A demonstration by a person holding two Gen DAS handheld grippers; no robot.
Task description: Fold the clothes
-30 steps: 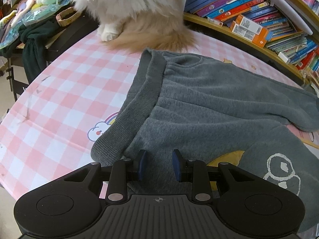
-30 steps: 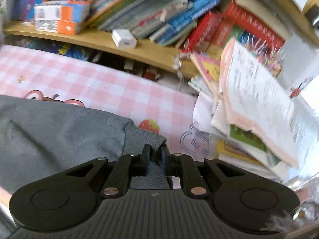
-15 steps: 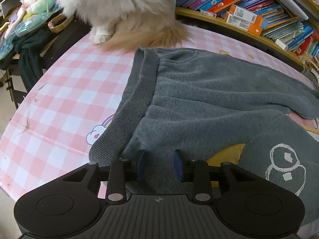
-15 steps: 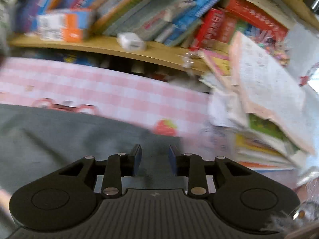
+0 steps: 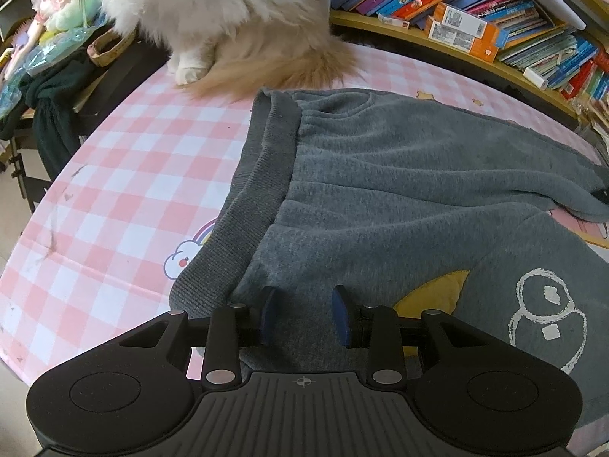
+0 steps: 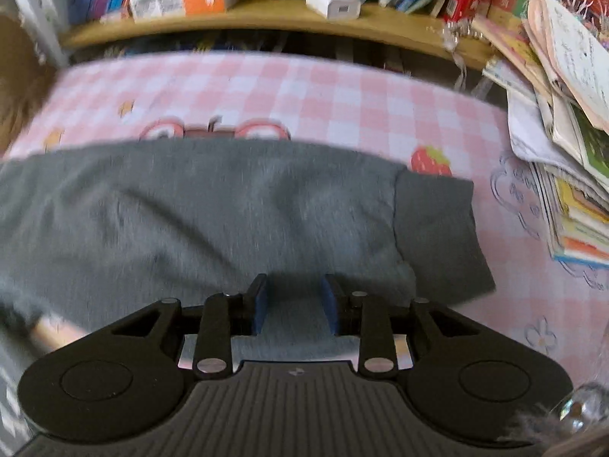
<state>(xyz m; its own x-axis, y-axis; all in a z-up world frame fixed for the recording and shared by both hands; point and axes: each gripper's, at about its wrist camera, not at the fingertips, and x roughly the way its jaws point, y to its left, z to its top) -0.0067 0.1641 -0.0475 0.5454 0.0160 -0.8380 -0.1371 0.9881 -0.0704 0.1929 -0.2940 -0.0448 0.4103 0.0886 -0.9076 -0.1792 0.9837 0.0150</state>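
Observation:
A grey fleece garment [image 5: 399, 190] with a ribbed waistband [image 5: 259, 175] lies spread on the pink checked tablecloth [image 5: 125, 190]; a yellow patch and white drawing show near its front. My left gripper [image 5: 303, 314] is open, just above the cloth near the waistband's front end. In the right wrist view the garment's leg [image 6: 190, 209] ends in a ribbed cuff [image 6: 437, 236]. My right gripper [image 6: 293, 302] is open over the leg, left of the cuff, holding nothing.
A fluffy cat [image 5: 228, 19] sits on the table's far edge behind the waistband. A wooden bookshelf [image 5: 475, 26] with books runs along the back. A leaning pile of books and papers [image 6: 563, 133] stands at the right. Dark clothes [image 5: 49, 114] hang at the left.
My right gripper has opened and let go of the cuff, then drawn back to the left over the leg. My left gripper stays open with little movement.

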